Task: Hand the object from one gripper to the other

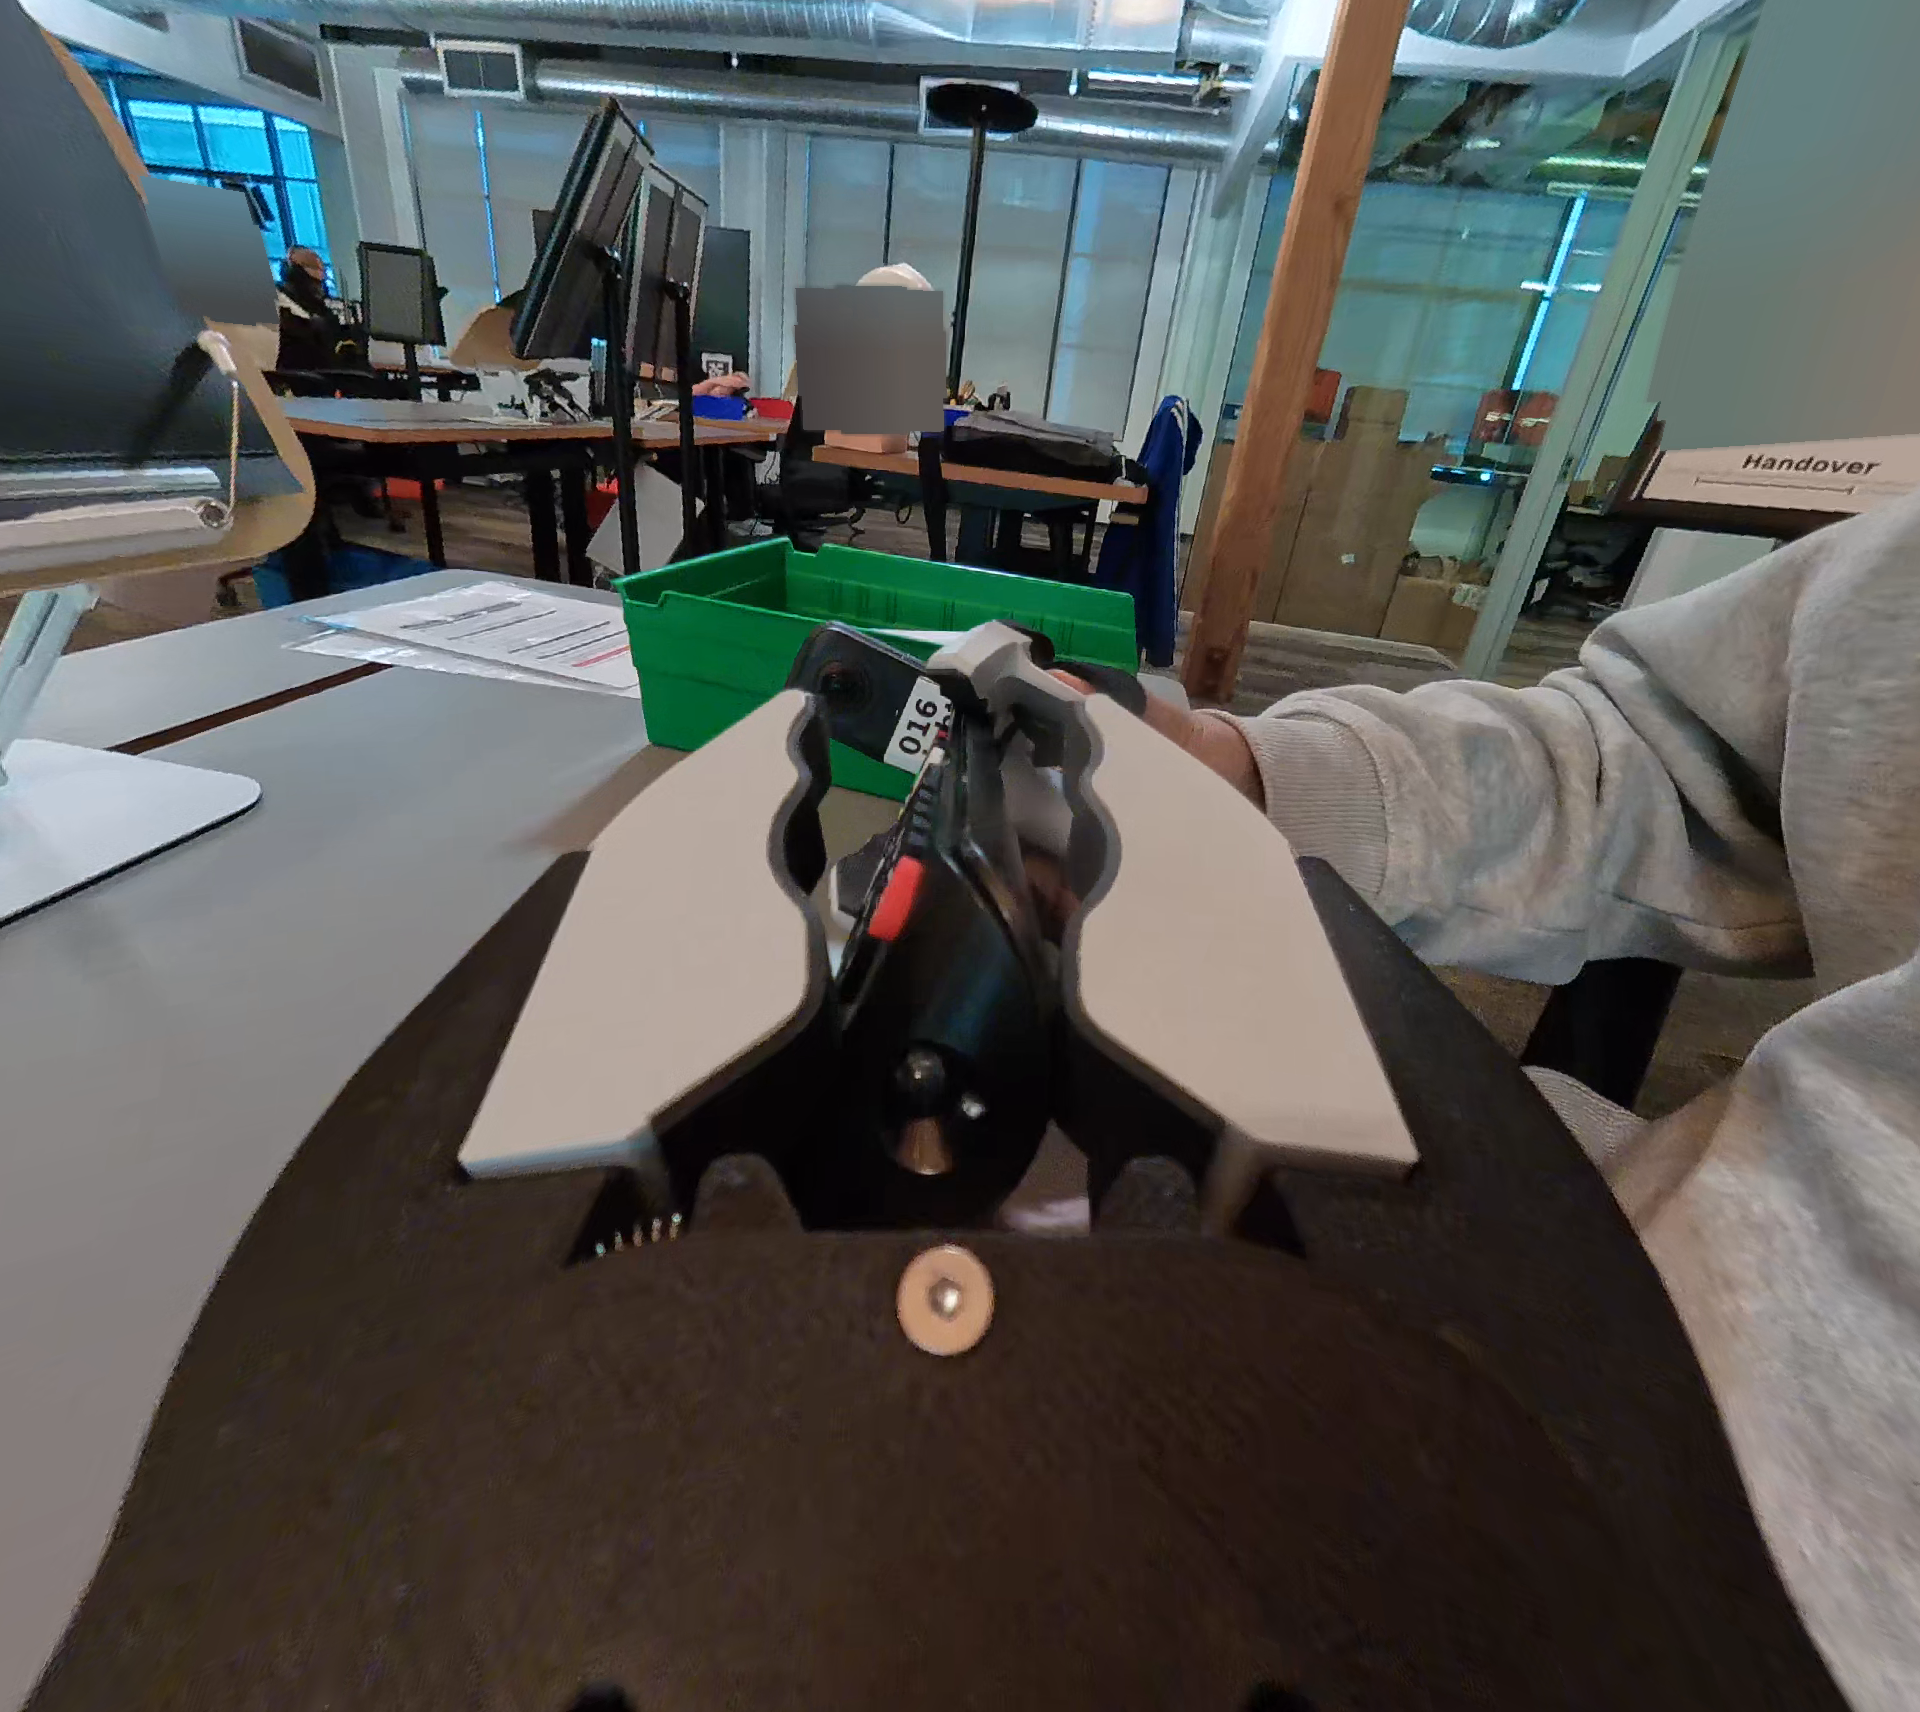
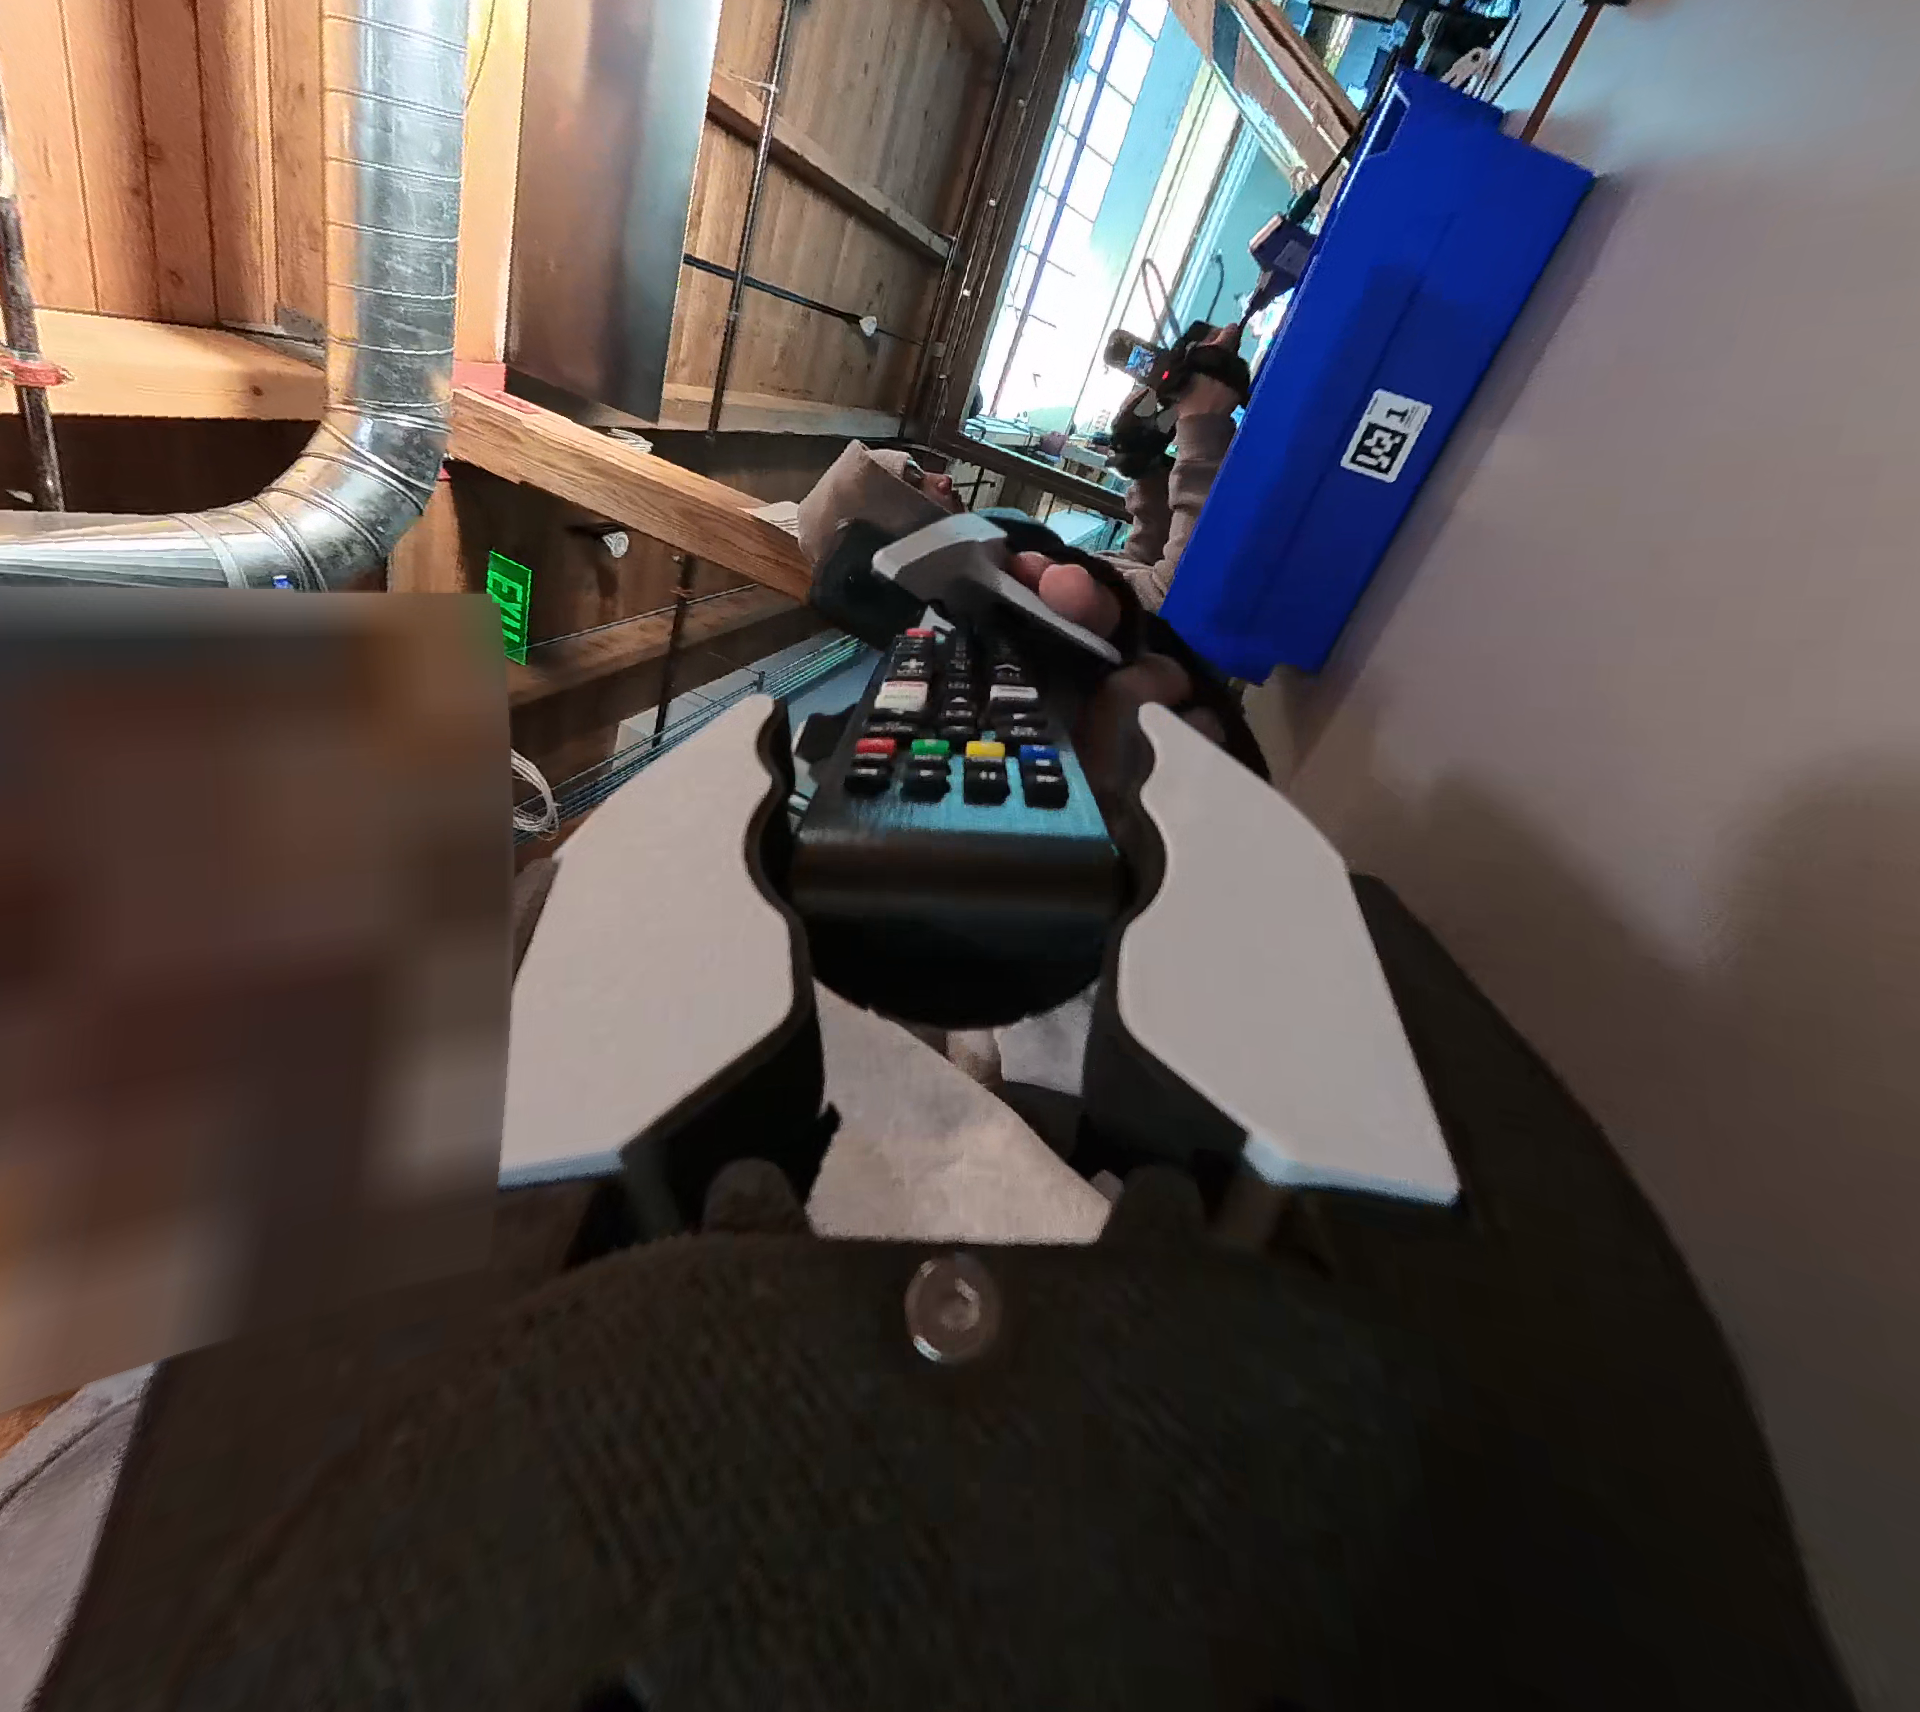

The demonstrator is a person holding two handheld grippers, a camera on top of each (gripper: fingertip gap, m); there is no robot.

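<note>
Remote control (image 2: 951, 789) held between both tongs, above the grey surface (image 1: 312, 831).

We see a black remote, long and flat, with rows of dark keys, a line of four coloured buttons in red, green, yellow and blue, and a red button near its far end. Our right tongs (image 2: 951, 821) clench its near end, the keypad facing the camera. In the left wrist view the remote (image 1: 935, 883) stands edge-on between our left tongs (image 1: 940, 789), which also look closed on its sides. A green bin (image 1: 727, 623) stands on the surface behind; a blue bin (image 2: 1382, 374) shows in the right wrist view.
</note>
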